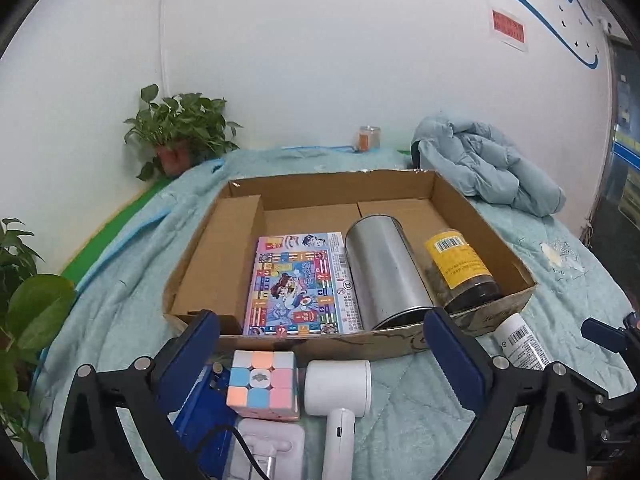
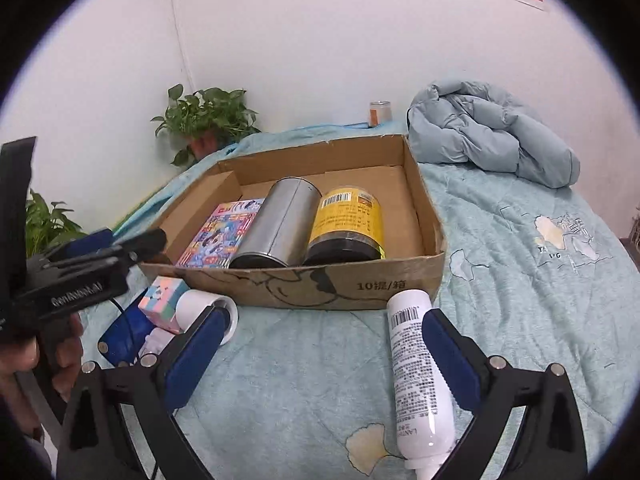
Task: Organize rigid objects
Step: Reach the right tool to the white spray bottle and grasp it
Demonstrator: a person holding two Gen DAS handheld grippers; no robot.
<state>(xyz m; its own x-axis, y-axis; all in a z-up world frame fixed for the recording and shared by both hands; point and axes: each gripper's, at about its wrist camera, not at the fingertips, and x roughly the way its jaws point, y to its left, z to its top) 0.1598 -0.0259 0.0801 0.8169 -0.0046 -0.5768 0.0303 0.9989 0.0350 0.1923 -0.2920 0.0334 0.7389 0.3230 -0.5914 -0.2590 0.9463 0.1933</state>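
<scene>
A cardboard box (image 1: 400, 346) (image 2: 400, 280) lies on the bed and holds a colourful game box (image 1: 298, 286), a silver tin (image 1: 382, 274) and a yellow-labelled jar (image 1: 460, 266). My left gripper (image 1: 320, 330) is open above a pastel cube (image 1: 262, 384) and a white hair dryer (image 1: 340, 384), in front of the box. My right gripper (image 2: 326, 320) is open and empty. A white tube (image 2: 416, 372) lies against the inside of its right finger. The left gripper also shows at the left of the right wrist view (image 2: 120, 246).
A blue case (image 1: 204, 412) and a white plug (image 1: 272, 450) lie beside the cube. A light blue jacket (image 2: 492, 136) is heaped at the back right. Potted plants (image 1: 180, 128) stand at the left by the wall. A small jar (image 1: 368, 138) stands at the far edge.
</scene>
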